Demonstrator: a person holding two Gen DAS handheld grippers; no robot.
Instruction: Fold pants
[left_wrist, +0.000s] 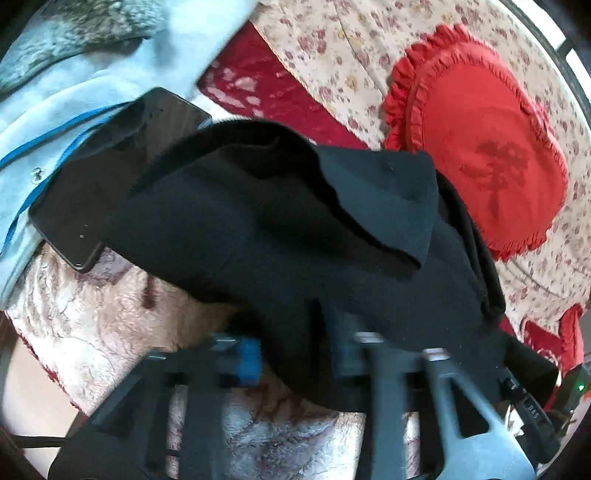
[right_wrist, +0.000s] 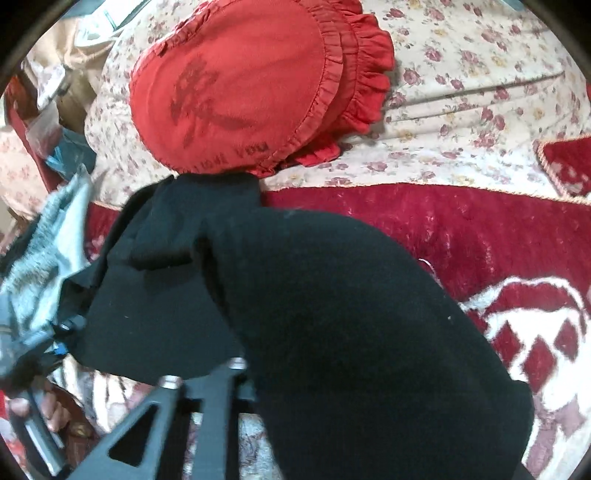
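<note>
Left wrist view shows the black pants (left_wrist: 280, 206) draped in a bunched heap just ahead of the left gripper (left_wrist: 295, 354), lying on a bed with a plush blanket (left_wrist: 88, 306). A phone (left_wrist: 110, 177) lies beyond the fingers to their left, partly under the pants' edge, and a red frilled cushion (left_wrist: 476, 147) sits well ahead to the right.

The step in hand looks like taking two points of one edge so the cloth can be lifted and spread. To do it well, each grip should bite only the layers meant to travel together, and both hands should rise evenly, keeping the cloth clear of the phone.

The left fingers (left_wrist: 245, 358) are drawn nearly together, with black cloth hanging between them, apparently pinched. In the right wrist view the right gripper (right_wrist: 207, 373) also has its fingers almost closed, tips at the pants' lower edge with cloth over one; whether it truly grips I cannot tell.
</note>
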